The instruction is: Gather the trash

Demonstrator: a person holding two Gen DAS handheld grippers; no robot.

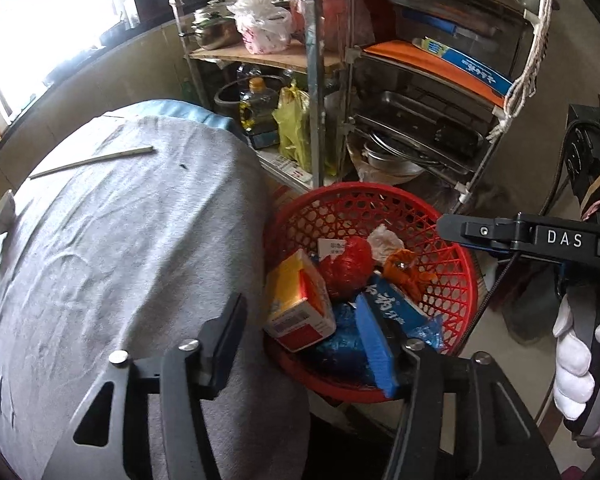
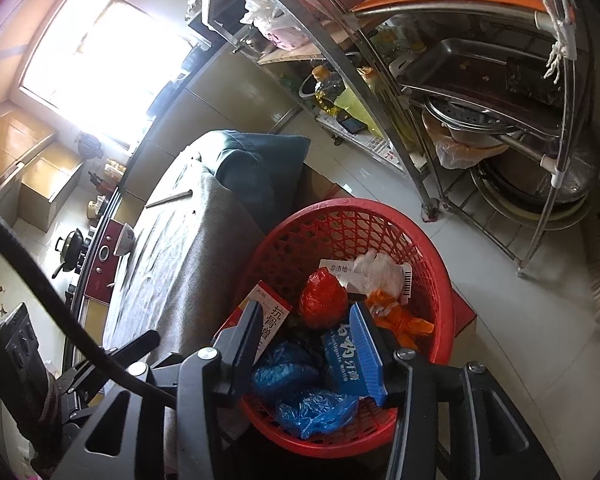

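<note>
A red mesh basket [image 1: 456, 280] [image 2: 440, 264] stands on the floor beside a table with a grey cloth [image 1: 120, 240] [image 2: 184, 256]. It holds a yellow and red carton [image 1: 296, 304] [image 2: 270, 314], a red bag [image 1: 346, 266] [image 2: 322, 294], white crumpled paper [image 1: 384, 240] [image 2: 374, 270], an orange bag [image 1: 406, 274] [image 2: 400, 318], a blue toothpaste box [image 1: 396, 300] [image 2: 340, 360] and blue bags [image 1: 340, 344] [image 2: 300, 396]. My left gripper [image 1: 306, 344] is open and empty over the basket's near edge. My right gripper [image 2: 310, 344] is open and empty above the basket; it also shows at the right of the left wrist view [image 1: 444, 226].
A chopstick [image 1: 92, 162] [image 2: 168, 199] lies on the cloth's far end and a small bowl [image 1: 4, 210] [image 2: 125, 238] sits at its left edge. A steel rack [image 1: 320, 80] [image 2: 412, 120] with pots, trays and bags stands behind the basket. A stove counter [image 2: 96, 256] runs left.
</note>
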